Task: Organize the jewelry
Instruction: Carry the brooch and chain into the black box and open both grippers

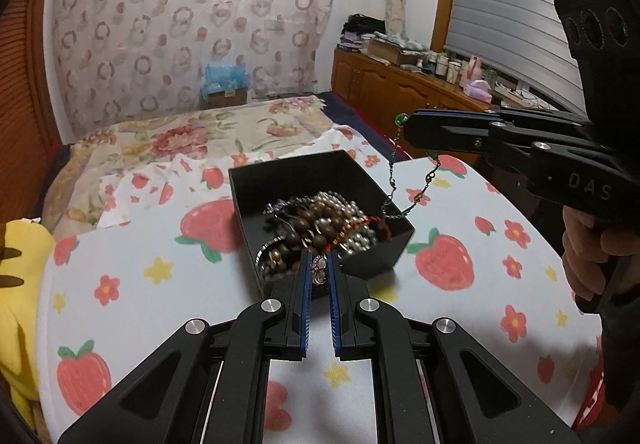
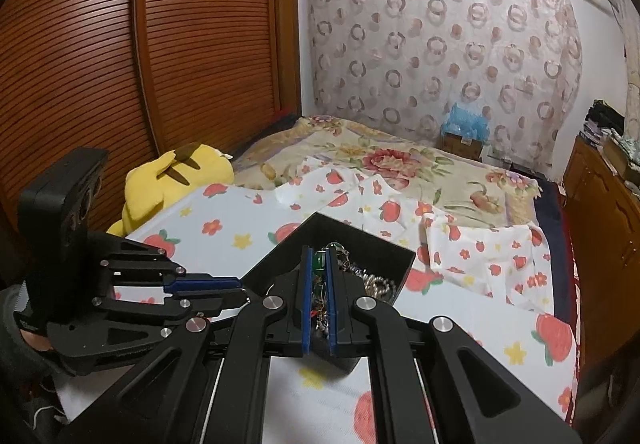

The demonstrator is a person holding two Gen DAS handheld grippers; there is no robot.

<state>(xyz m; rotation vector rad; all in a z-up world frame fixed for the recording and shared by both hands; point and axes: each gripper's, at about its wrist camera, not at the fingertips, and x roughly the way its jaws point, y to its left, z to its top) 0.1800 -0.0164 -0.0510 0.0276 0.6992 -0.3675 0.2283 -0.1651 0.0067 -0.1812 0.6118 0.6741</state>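
A black open box point(image 1: 280, 172) sits on a strawberry-print cloth, full of tangled jewelry point(image 1: 328, 224): pearl strands, brown wooden beads, a red cord. My left gripper point(image 1: 319, 264) is at the box's near edge, shut on a small silver piece point(image 1: 319, 272). My right gripper point(image 1: 406, 124) is above the box's right side, shut on a dark chain necklace with green beads point(image 1: 416, 196), which hangs down into the box. In the right wrist view the green bead point(image 2: 319, 259) sits between the pads, over the box point(image 2: 384, 248); the left gripper point(image 2: 240, 290) reaches in from the left.
The box sits on a white strawberry-print board point(image 1: 120, 244) set over a floral bedspread point(image 1: 180, 140). A yellow plush toy point(image 2: 172, 180) lies at the left. A wooden dresser point(image 1: 400, 84) with clutter stands at the right, and a wooden wardrobe point(image 2: 120, 64) is behind the plush.
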